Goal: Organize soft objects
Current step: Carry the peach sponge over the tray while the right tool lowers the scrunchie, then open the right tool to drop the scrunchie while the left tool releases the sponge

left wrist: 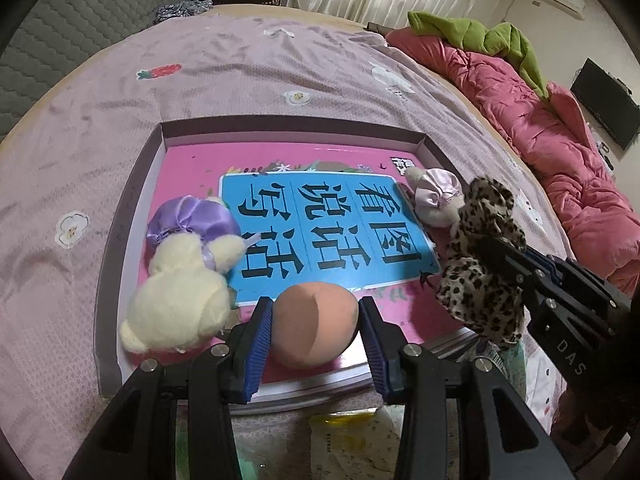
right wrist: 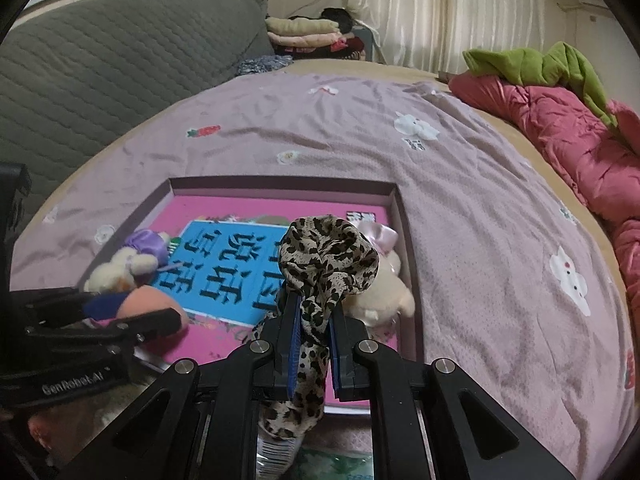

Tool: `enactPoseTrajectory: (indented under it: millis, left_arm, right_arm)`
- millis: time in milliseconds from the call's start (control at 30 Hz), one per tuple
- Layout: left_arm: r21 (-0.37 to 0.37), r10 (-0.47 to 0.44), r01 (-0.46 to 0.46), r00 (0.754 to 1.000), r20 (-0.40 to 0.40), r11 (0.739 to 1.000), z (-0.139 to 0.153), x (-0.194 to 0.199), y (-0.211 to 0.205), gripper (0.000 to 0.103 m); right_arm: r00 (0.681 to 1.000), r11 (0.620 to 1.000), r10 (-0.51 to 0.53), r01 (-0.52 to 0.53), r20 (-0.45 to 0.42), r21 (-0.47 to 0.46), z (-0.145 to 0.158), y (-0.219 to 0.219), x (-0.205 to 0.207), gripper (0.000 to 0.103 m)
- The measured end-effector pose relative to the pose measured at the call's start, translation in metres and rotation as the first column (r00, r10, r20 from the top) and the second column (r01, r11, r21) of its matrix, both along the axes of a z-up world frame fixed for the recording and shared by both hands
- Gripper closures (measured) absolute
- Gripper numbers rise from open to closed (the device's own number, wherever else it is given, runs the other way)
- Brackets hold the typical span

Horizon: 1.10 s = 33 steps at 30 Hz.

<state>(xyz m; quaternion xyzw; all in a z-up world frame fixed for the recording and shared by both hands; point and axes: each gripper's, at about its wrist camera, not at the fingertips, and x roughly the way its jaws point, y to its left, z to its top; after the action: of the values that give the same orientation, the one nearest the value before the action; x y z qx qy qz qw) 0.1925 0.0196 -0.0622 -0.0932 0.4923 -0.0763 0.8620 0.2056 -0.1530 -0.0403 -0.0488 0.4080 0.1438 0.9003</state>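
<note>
You get soft, even indoor light, no hard shadows. Curtain [right wrist: 432, 12] glows pale at top, likely your main light source. Mild glare on glossy pink book cover [left wrist: 320, 156]. Strong fisheye bend: bedspread [right wrist: 460, 184] bulges, black vignette fills corners. Centre sharp enough; gripper bodies close to your lens look soft, edges slightly smeared.

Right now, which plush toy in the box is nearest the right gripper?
The one in the pink bonnet, lying just behind the right gripper; the purple-bonnet toy lies across the box.
</note>
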Motion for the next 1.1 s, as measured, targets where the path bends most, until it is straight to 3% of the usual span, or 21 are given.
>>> enactPoseTrajectory:
  millis: [733, 900, 1100]
  left_arm:
    - [-0.006, 0.036, -0.036, 0.999, -0.013, 0.999, -0.004, 0.003, 0.01, 0.06]
    - [-0.012, 0.04, -0.04, 0.999, -0.015, 0.999, -0.005, 0.004, 0.011, 0.06]
    - [-0.017, 0.041, -0.041, 0.999, -0.016, 0.999, -0.006, 0.005, 0.011, 0.06]
  right_arm:
    - [0.995, 0.996, -0.089, 0.089, -0.043, 0.001, -0.01, -0.028, -0.002, 0.087]
    - [0.995, 0.996, -0.093, 0.094, -0.04, 0.008, -0.009, -0.031, -0.004, 0.079]
    - [0.993, 0.992, -0.114, 0.114, -0.012, -0.056, -0.009, -0.025, -0.001, 0.073]
